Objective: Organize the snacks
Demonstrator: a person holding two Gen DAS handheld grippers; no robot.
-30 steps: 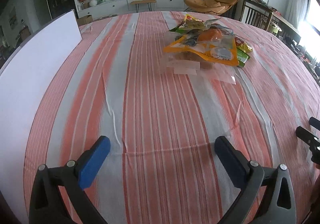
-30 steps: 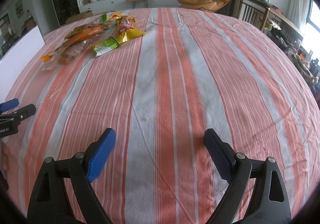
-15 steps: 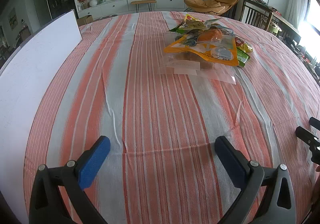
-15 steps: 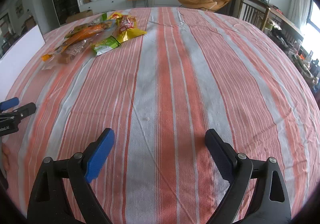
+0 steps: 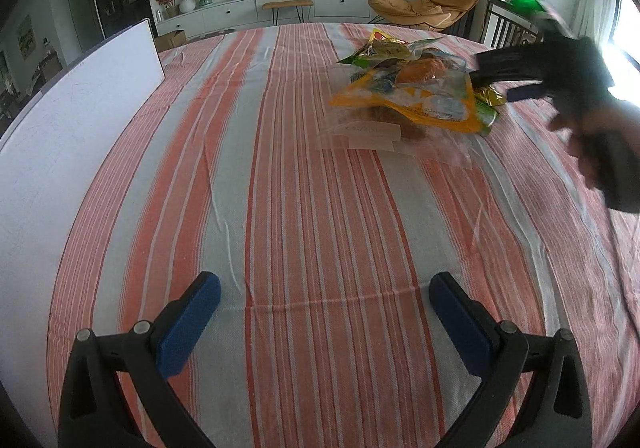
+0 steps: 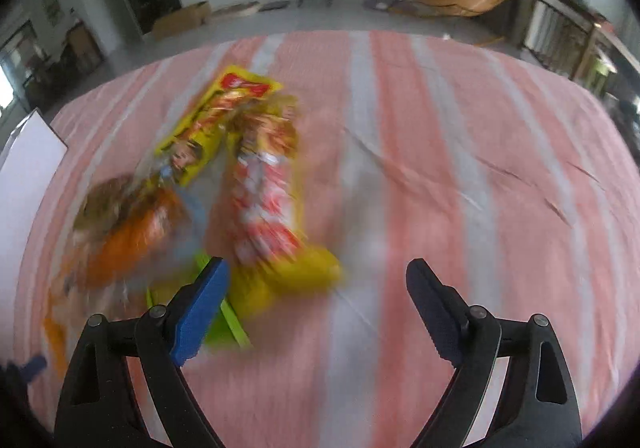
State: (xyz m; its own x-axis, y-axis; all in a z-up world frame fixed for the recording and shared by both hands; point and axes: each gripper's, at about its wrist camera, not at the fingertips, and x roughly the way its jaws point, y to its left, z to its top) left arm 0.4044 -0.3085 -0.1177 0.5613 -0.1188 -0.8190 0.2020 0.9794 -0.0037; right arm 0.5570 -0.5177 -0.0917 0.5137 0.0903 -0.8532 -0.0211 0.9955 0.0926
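You had your right gripper [image 6: 316,300] spread wide and empty, poised just above the near edge of the snack pile [image 5: 416,96], which lay on the striped tablecloth [image 5: 300,208] toward the far right of the table. The right wrist view was blurred, so the packets were hard to tell apart, but a red-and-yellow packet [image 6: 268,200] sat just ahead between the fingers, with an orange packet [image 6: 128,224] to its left and a green one [image 6: 224,320] under the left finger. Your left gripper [image 5: 324,312] hung released and empty over bare cloth, well apart from the pile, beside the white board [image 5: 72,120]. By my reading, you were at the reach for the first packet. The next move called for lowering onto one packet's edge alone and closing without snagging its neighbours.
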